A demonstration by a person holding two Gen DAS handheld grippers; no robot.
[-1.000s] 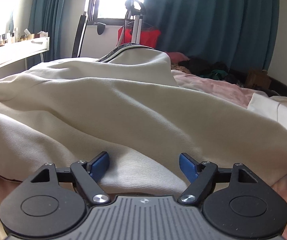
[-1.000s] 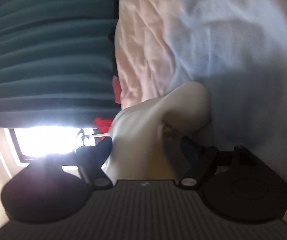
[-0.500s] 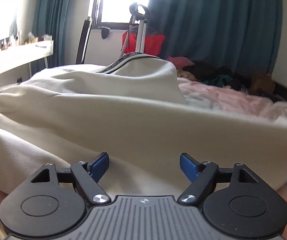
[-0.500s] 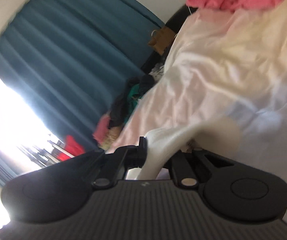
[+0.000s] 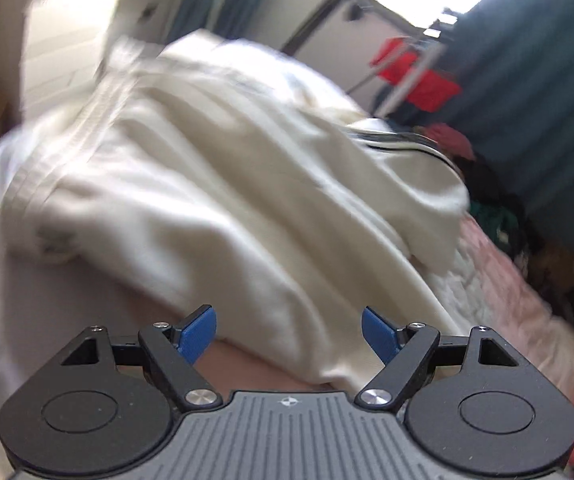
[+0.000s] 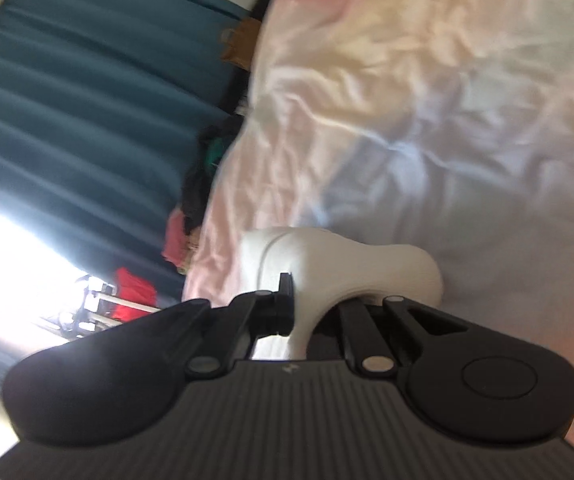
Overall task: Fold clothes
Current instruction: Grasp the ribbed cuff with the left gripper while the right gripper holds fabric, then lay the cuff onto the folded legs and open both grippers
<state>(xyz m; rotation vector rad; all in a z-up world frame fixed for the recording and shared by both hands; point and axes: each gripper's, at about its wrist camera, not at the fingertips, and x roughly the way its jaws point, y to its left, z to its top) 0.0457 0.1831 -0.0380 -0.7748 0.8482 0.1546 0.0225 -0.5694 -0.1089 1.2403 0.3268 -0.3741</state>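
Pink-sheeted bed (image 6: 427, 128) w/ teal curtains behind: right gripper (image 6: 315, 308) pinches cream garment (image 5: 215, 184), left gripper (image 5: 289, 334) spread empty; thin pinch may slip, dropping cloth.

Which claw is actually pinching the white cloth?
The right claw. It is shut on a fold of the cream garment. The left claw is wide open, its blue pads gripping nothing.
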